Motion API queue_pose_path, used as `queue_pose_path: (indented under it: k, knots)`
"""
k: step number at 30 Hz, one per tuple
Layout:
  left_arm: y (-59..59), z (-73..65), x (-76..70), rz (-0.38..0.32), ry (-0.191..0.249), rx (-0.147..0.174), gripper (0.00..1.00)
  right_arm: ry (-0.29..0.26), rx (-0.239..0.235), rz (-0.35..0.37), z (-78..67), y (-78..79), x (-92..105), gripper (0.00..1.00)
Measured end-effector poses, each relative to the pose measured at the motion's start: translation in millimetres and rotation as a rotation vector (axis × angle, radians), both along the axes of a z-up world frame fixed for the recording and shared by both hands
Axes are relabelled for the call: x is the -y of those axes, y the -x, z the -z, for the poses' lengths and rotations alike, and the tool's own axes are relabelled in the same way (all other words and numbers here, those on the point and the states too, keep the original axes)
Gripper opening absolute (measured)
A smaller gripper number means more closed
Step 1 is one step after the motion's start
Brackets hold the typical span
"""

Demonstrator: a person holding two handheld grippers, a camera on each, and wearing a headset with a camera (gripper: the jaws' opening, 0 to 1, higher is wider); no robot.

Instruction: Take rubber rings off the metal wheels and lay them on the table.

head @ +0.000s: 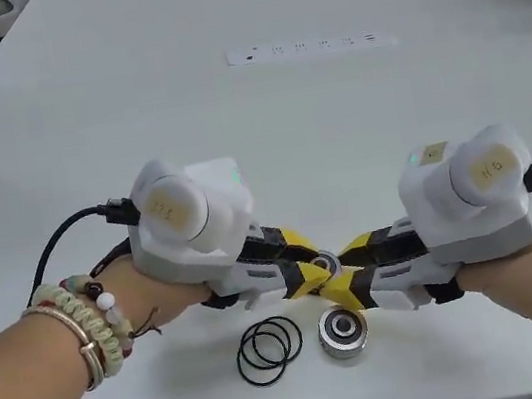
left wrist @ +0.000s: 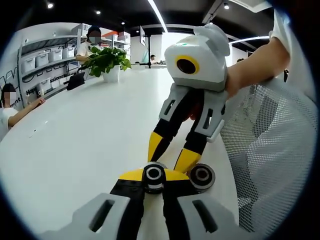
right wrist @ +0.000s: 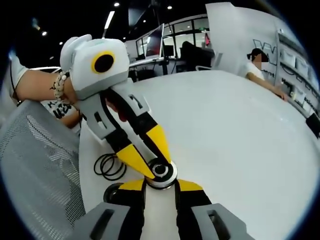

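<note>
Black rubber rings [head: 268, 345]; steel wheel [left wrist: 154, 177] in left gripper [left wrist: 153, 172]

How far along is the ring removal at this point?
Done: a few black rubber rings lie loose on the table, beside a metal wheel that looks stripped. In hand: the left gripper and right gripper both clamp a second wheel between them. Left: pulling off its ring, if one is on it, which I cannot tell, and laying it down.
</note>
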State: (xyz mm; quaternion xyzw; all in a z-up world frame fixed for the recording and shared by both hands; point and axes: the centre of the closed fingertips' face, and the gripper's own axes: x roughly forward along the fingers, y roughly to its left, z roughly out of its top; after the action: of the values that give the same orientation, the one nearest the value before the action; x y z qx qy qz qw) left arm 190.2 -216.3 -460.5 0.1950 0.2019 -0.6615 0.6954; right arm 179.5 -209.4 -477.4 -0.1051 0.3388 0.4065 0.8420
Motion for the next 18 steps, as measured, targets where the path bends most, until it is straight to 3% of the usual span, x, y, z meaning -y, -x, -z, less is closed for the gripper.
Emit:
queue_pose_path:
  k: [2,3,7,8,9,10,12,15,18]
  knots:
    - [-0.2,0.1,-0.1,-0.002,-0.001,-0.002,0.07,0.009,0.001,-0.007,0.5,1.0,0.8,0.18]
    - [-0.3,0.2,-0.4,-0.003,-0.003,0.0,0.07,0.039,0.014,-0.025,1.6,1.1,4.3,0.17]
    - [-0.3,0.1,-0.9,-0.008,-0.003,-0.004,0.07,0.021,0.001,-0.02,1.0,2.5,4.0,0.14]
    - [-0.4,0.1,-1.2,-0.008,-0.003,-0.006,0.07,0.066,-0.003,-0.034,4.4,3.8,9.3,0.07]
    - [-0.1,0.0,-1.7,-0.007,-0.003,-0.008,0.07,0.075,0.042,-0.022,2.3,-3.1,12.1,0.0]
    - [0.7,0.0,-1.6,-0.006,-0.001,-0.009,0.07,0.019,-0.025,0.001,2.9,2.9,7.9,0.0]
    - [0.6,0.1,-1.2,-0.006,-0.001,-0.007,0.07,0.033,-0.005,-0.009,2.5,0.8,10.7,0.0]
    - [1.1,0.0,-1.2,-0.005,0.0,-0.005,0.07,0.038,-0.011,0.001,2.1,1.4,10.4,0.0]
    - [0.8,-0.1,-1.6,-0.009,0.003,-0.003,0.07,0.001,-0.049,0.079,2.5,-2.5,16.1,0.0]
